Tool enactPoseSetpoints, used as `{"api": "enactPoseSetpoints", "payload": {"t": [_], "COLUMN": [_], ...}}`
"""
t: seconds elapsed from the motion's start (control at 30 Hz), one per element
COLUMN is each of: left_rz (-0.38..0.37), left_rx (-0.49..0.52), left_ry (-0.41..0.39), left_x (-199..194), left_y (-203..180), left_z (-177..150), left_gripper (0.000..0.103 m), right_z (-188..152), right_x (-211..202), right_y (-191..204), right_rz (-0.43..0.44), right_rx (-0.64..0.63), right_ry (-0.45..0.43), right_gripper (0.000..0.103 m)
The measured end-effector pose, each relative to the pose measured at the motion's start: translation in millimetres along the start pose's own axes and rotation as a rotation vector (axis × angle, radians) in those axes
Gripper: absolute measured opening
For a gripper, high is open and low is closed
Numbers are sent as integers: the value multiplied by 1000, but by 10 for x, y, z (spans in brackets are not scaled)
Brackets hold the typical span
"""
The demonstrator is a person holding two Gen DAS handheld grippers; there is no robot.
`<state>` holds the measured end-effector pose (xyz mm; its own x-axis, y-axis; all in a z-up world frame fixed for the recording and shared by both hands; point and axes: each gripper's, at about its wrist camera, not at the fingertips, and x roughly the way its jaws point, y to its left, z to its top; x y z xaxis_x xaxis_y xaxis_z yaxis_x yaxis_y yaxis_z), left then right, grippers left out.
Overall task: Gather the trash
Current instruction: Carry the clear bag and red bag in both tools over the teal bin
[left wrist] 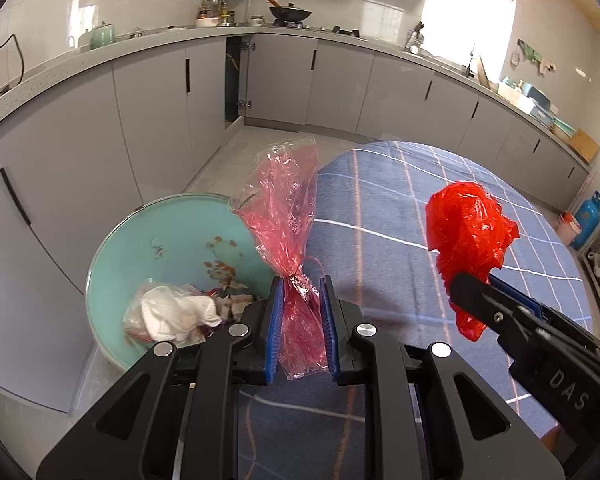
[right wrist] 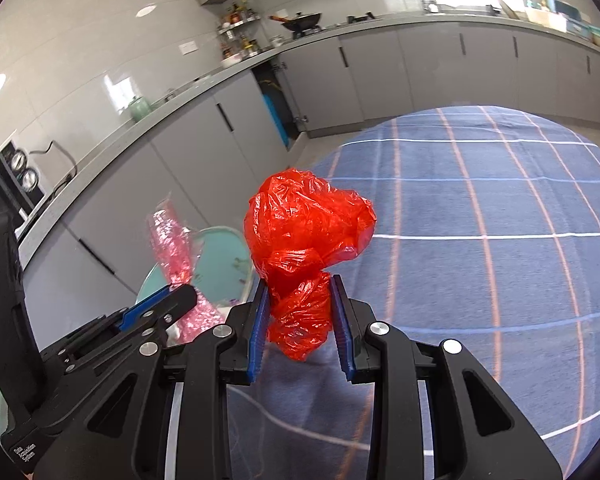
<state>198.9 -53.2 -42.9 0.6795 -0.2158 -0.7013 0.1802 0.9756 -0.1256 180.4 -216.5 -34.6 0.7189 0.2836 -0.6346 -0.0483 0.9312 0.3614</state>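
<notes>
Left of your left gripper (left wrist: 300,304), and below it, sits the pale green basin (left wrist: 172,240), evidently the collection point: a white crumpled wad (left wrist: 172,316) and scraps of wrapper (left wrist: 228,296) already lie in its near side, just beside the gripper's left finger. Your left gripper is clamped tight on the pink cellophane wrapper (left wrist: 284,216), pinching it at the knotted waist, so the flared upper half stands up ahead of the fingertips and the tail hangs down between the blue pads (left wrist: 274,320). Judgement: grabbing at the narrowest point keeps a slippery, springy film from sliding out. To the right, your right gripper (right wrist: 300,308) is closed partway on the red plastic bag (right wrist: 308,232), the pads squeezing its lower neck while the bulky crumpled ball sits above and ahead of the fingertips; the wider gap follows from the thicker bundle. Both pieces are lifted clear of the tabletop (right wrist: 500,208) with its blue checked cloth, which lies beneath and to the right of the right gripper. Judgement: both loads are on their way to the basin, and the left one is nearer to it.
</notes>
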Motion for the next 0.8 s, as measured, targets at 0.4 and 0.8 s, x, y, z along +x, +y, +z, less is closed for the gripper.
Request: {"api": "enactPoseSetpoints", "payload": {"t": [0.4, 0.8], "left_rz": [35, 58], "left_rx": [-45, -88], "left_ry": [-6, 3], "left_x": [-111, -150], "left_y": [314, 617], "left_z": [-100, -217], "left_gripper": [19, 19], "right_z": [-79, -189], "right_x": [104, 246], "right_y": [328, 609], "right_rz": [36, 64], "right_rx": [-49, -80], "right_ry": [28, 66], "right_gripper": [31, 31]}}
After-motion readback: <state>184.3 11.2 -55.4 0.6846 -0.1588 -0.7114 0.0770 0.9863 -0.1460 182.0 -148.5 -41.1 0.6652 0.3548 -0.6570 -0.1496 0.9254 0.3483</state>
